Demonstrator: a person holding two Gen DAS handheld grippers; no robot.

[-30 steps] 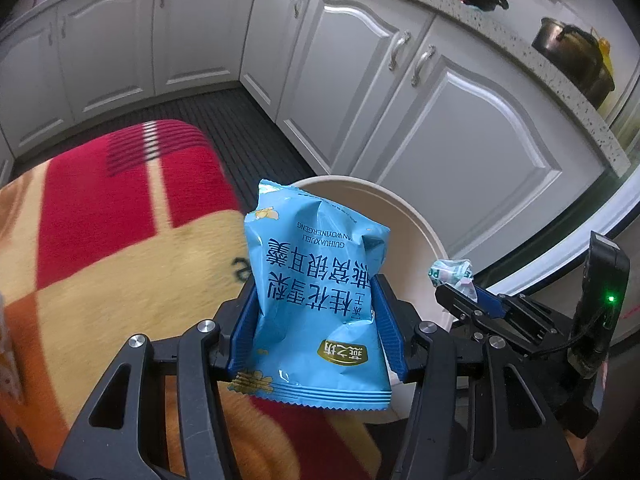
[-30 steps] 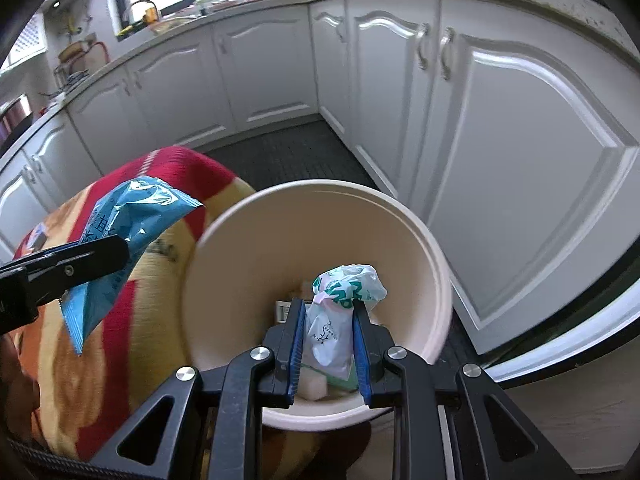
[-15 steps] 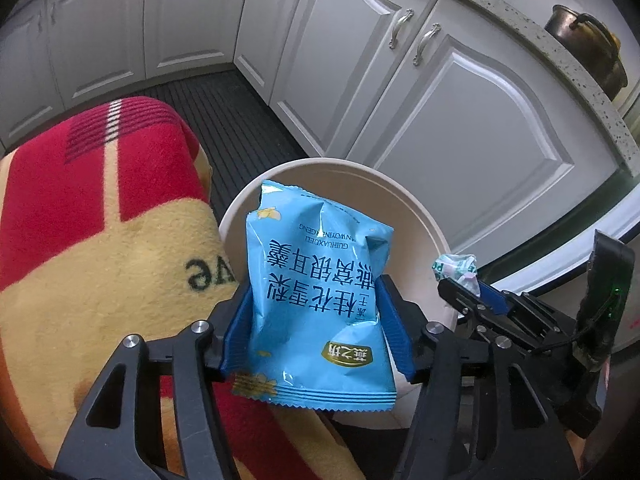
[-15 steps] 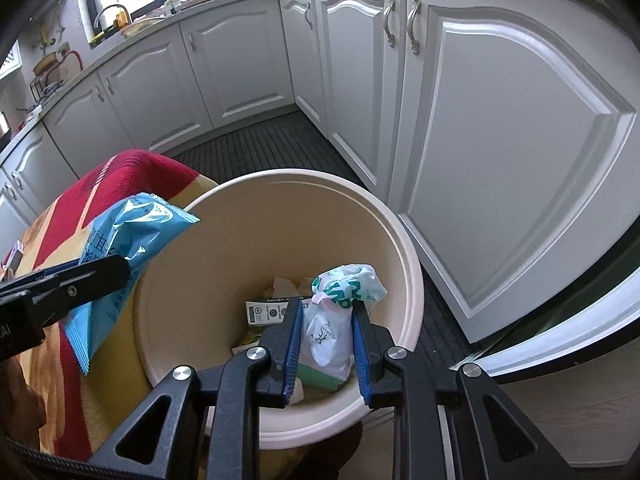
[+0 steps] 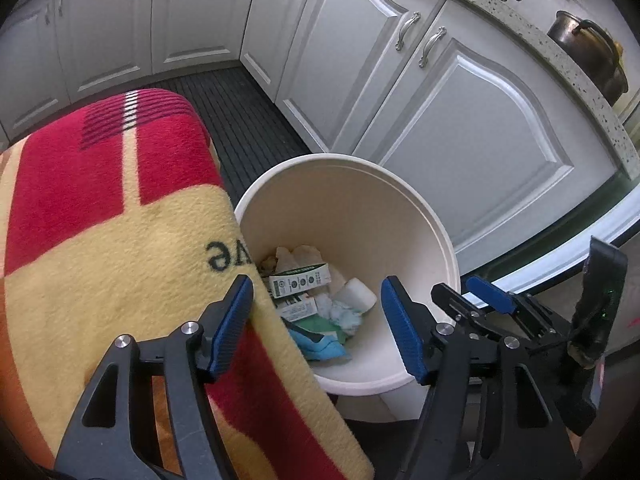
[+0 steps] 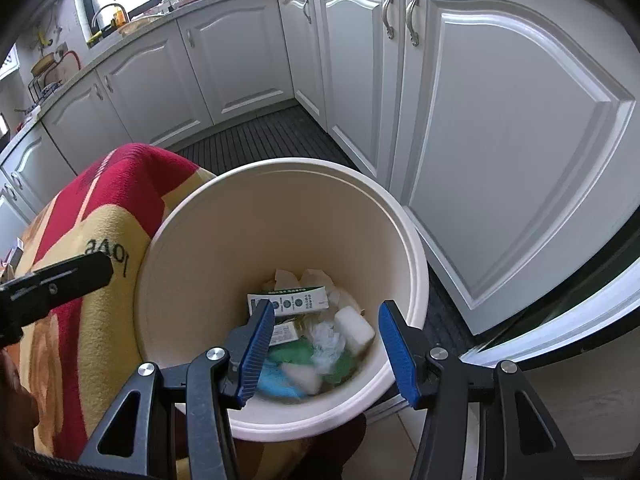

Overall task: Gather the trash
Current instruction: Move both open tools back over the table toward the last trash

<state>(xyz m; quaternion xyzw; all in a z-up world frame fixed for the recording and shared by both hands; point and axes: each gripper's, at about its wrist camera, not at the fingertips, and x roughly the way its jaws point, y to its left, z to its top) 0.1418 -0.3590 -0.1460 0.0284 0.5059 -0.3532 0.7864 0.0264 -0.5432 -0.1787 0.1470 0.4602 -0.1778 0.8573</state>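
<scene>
A cream bin (image 5: 442, 240) (image 6: 418, 264) stands on the floor beside the cloth-covered table. My left gripper (image 5: 318, 332) hangs over its left rim, jaws opening, nothing between the pads. My right gripper (image 6: 327, 352) hangs over the bin's near side, jaws also opening and empty; the left wrist view shows it at the right (image 5: 468, 296). Down in the bin lie a blue snack bag (image 5: 320, 346) (image 6: 276, 380), a crumpled white-green wrapper (image 6: 328, 340), a green-and-white box (image 5: 300, 278) (image 6: 288, 300) and a white block (image 5: 356, 292) (image 6: 354, 330).
A red-and-yellow blanket (image 5: 100, 240) (image 6: 100, 220) covers the surface left of the bin and touches its rim. White cabinets (image 5: 460, 120) (image 6: 500, 120) run close behind and to the right. A dark ribbed mat (image 5: 248, 120) covers the floor. Pots (image 5: 588, 52) stand on the counter.
Both grippers opened. The blue snack bag left the left gripper and the white-green wrapper left the right gripper; both now lie in the bin.
</scene>
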